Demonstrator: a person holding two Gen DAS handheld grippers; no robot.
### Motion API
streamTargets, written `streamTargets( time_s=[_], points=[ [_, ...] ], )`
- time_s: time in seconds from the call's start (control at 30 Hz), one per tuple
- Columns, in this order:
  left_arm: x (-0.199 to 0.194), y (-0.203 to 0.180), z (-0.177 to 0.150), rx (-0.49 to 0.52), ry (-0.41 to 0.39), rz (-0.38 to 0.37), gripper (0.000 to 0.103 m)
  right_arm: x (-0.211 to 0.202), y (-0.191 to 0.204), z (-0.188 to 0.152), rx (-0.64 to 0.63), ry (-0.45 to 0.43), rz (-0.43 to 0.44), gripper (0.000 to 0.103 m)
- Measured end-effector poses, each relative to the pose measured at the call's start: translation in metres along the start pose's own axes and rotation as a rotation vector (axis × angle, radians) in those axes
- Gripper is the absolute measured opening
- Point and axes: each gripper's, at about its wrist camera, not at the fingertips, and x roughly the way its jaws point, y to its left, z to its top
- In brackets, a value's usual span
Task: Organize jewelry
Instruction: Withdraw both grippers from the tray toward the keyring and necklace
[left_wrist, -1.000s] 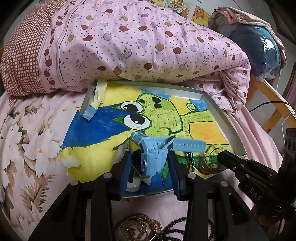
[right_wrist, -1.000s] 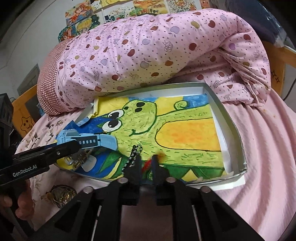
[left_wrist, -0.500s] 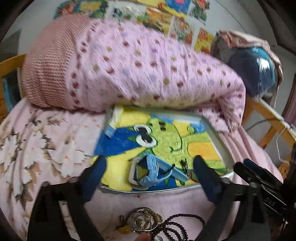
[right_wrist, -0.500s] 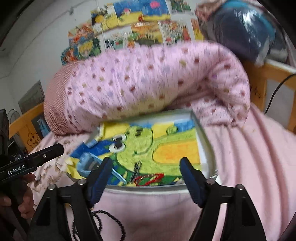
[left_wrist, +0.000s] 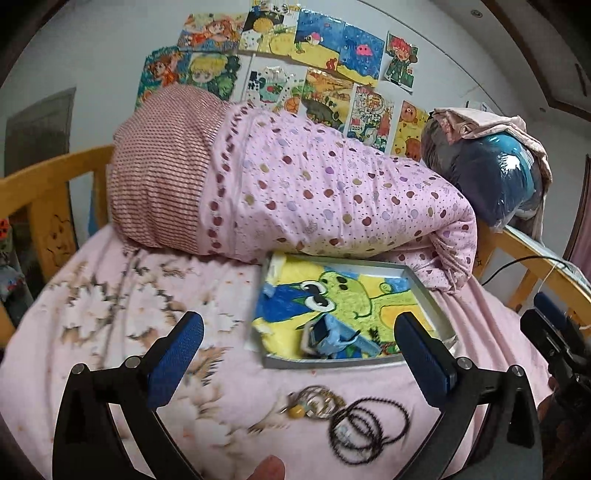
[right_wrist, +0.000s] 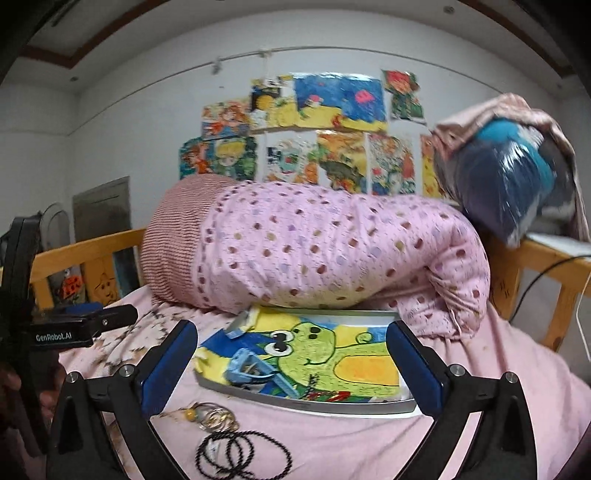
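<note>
The rolled quilt (left_wrist: 332, 199) is pale pink, scattered with small dots and larger fruit shapes in maroon, lilac and tan; its end at 10 o'clock is a fine brown-and-white check. The bedsheet (left_wrist: 110, 317) is pink with a faded white and brown flower print. In the grey-rimmed tray (left_wrist: 424, 291), at 3 o'clock from centre, lies a drawing (left_wrist: 343, 299) of a green frog on yellow, blue and orange ground. A light blue watch (left_wrist: 332, 341) sits on it. At 6 o'clock lie a black bead string (left_wrist: 369, 432) and gold-toned rings (left_wrist: 314, 402). The left gripper (left_wrist: 299, 354) and right gripper (right_wrist: 291, 365) are black with blue textured pads. Bright cartoon drawings (left_wrist: 295, 62) cover the grey-white wall at 12 o'clock.
</note>
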Motion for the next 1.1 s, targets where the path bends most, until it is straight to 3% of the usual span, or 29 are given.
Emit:
streamTargets(
  time_s=[0.17, 0.3, 0.47, 0.9, 1.1],
  points=[
    [-0.027, 0.008, -0.016, 0.058, 0.013, 0.026, 0.101, -0.015, 0.021, -0.011, -0.050, 0.016, 0.033, 0.103],
    [-0.040, 0.012, -0.035, 0.115, 0.070, 0.046, 0.101, -0.019, 0.031, -0.023, -0.071, 0.050, 0.042, 0.103],
    [-0.043, 0.017, -0.054, 0.108, 0.139, 0.051, 0.101, -0.023, 0.034, -0.036, -0.063, 0.088, 0.029, 0.103],
    [-0.030, 0.017, -0.076, 0.135, 0.239, 0.041, 0.101, -0.014, 0.034, -0.073, -0.041, 0.239, 0.011, 0.103],
    [-0.015, 0.023, -0.085, 0.140, 0.313, 0.092, 0.101, -0.003, 0.030, -0.086, -0.039, 0.303, -0.002, 0.103]
  ],
)
